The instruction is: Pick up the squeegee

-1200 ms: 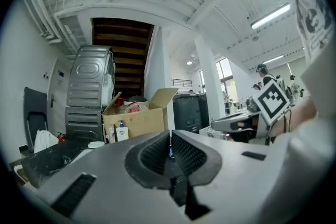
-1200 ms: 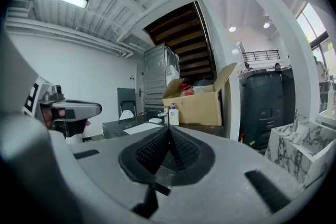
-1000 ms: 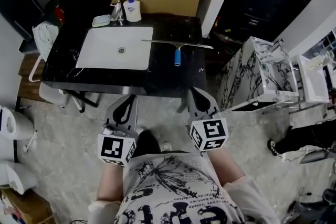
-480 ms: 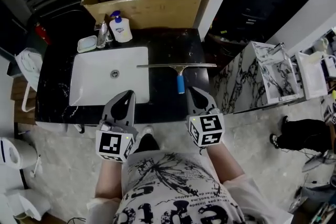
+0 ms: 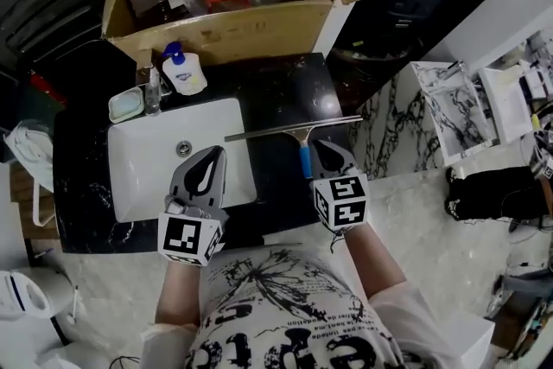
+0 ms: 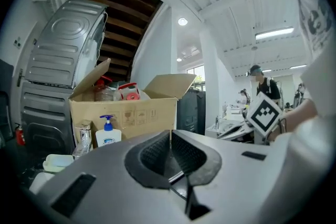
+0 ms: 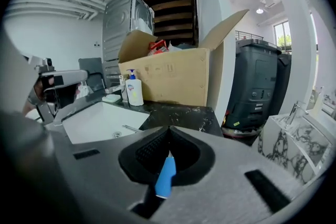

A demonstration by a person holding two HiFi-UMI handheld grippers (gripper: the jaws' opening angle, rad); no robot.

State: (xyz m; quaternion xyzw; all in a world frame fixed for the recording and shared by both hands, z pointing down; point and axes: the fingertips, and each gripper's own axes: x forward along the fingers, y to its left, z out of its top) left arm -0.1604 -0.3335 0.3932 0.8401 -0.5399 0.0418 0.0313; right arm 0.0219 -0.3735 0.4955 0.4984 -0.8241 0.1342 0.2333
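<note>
The squeegee (image 5: pixel 294 129) lies on the black marble counter (image 5: pixel 285 91), its long blade running left to right and its blue handle (image 5: pixel 304 160) pointing toward me. My right gripper (image 5: pixel 322 146) is over the counter just right of that handle, jaws shut and empty. In the right gripper view the blue handle (image 7: pixel 166 174) shows beneath the closed jaws, through the hollow behind the tips. My left gripper (image 5: pixel 215 153) hovers over the white sink (image 5: pixel 147 160), also shut with nothing in it.
An open cardboard box (image 5: pixel 225 22) of bottles stands behind the counter. A soap bottle (image 5: pixel 184 73), a faucet (image 5: pixel 153 86) and a soap dish (image 5: pixel 126 104) sit at the sink's back edge. A marble-patterned cabinet (image 5: pixel 389 130) flanks the counter on the right, with a black bin (image 7: pixel 260 86) beyond.
Both grippers have advanced from over the floor to over the counter. The right one now sits beside the blue handle, the left one over the sink. Jaws stayed shut.
</note>
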